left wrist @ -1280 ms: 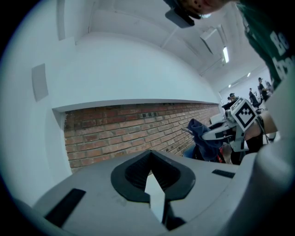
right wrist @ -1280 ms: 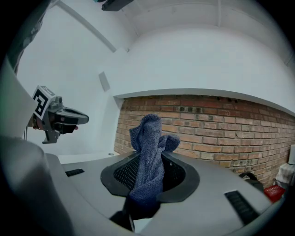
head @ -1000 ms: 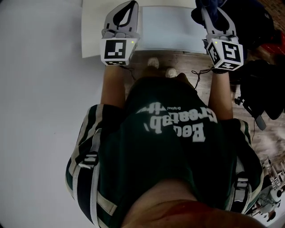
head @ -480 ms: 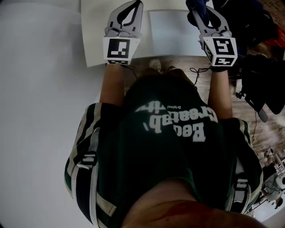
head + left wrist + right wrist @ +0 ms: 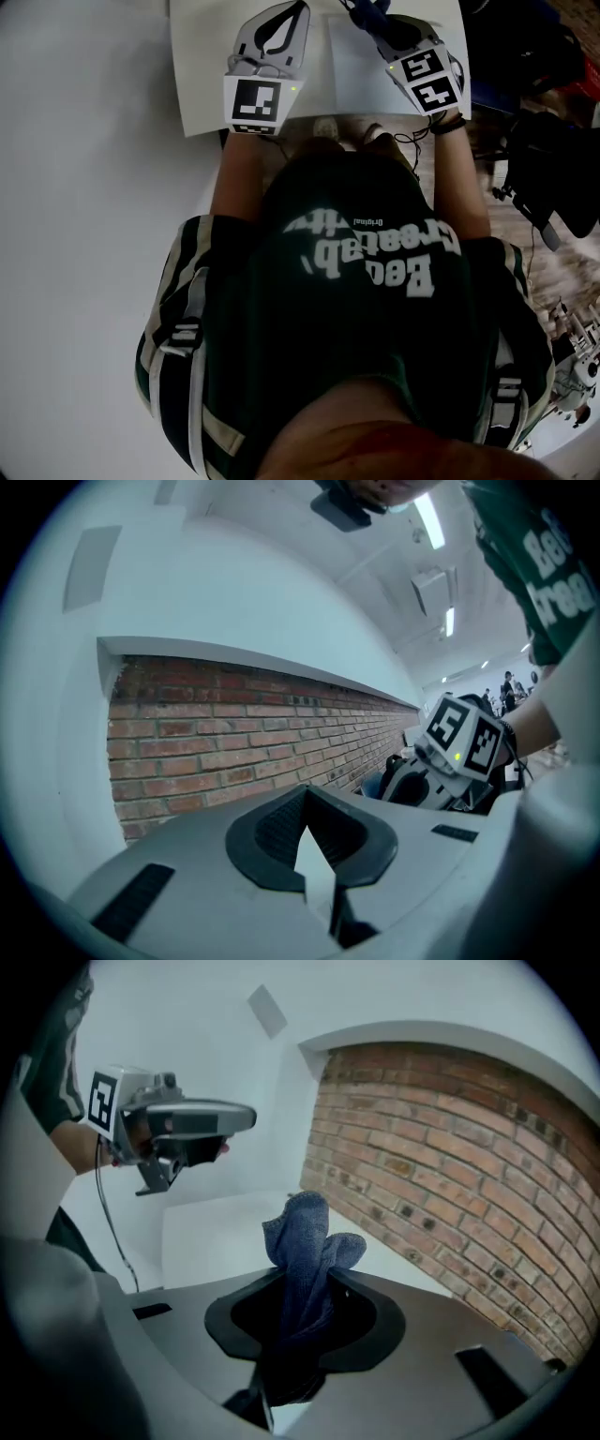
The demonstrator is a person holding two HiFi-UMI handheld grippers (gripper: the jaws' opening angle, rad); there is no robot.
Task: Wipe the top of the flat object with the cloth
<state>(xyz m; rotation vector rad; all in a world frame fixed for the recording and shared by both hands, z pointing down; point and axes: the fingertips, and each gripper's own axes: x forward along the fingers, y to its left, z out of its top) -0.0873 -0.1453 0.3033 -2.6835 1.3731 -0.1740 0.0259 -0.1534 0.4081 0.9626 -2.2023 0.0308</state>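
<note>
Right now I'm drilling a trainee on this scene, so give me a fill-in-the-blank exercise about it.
The right gripper is shut on a blue ___.
The flat object is ___ in colour.
The wall is built of ___.
Missing words: cloth; white; brick.

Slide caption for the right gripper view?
Right claw shut on a blue cloth, white panel and brick wall ahead, left claw at upper left.
</note>
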